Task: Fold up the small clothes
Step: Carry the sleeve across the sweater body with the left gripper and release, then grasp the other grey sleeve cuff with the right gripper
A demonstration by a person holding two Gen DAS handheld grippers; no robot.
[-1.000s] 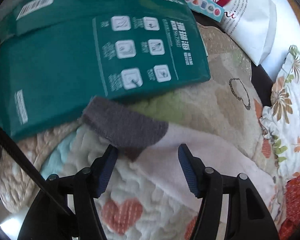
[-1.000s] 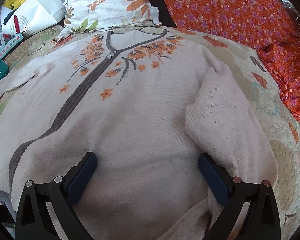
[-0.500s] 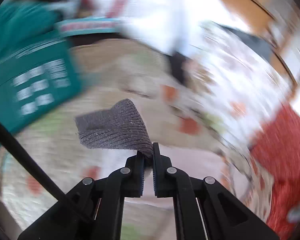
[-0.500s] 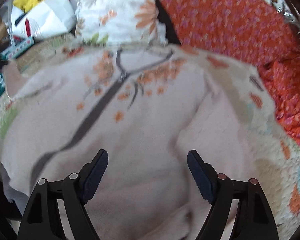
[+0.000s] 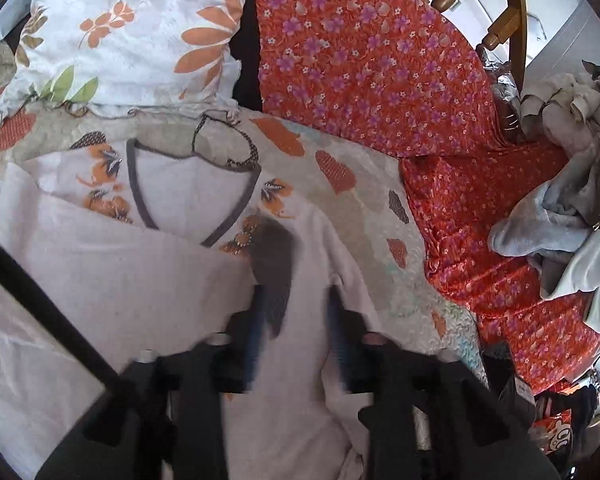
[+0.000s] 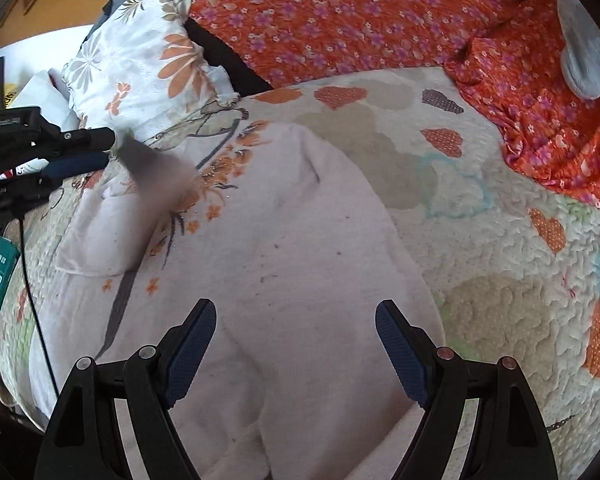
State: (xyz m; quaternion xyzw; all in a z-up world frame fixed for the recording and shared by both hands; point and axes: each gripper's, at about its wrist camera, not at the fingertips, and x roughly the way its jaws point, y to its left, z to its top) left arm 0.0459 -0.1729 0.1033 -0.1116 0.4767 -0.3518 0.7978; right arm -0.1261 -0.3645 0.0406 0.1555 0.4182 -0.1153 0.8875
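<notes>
Cream sweater (image 6: 284,264), orange-flower print, flat on quilted bedspread (image 6: 512,280); grey cuff (image 5: 274,264) (blurred) folded across chest. Left gripper (image 5: 296,320): jaws opening, cuff slipping out between them. Right gripper (image 6: 296,344): jaws wide, nothing held, above hem. Floral pillow (image 6: 140,64) at 11 o'clock; orange flowered cloth (image 6: 380,12) at 1.
</notes>
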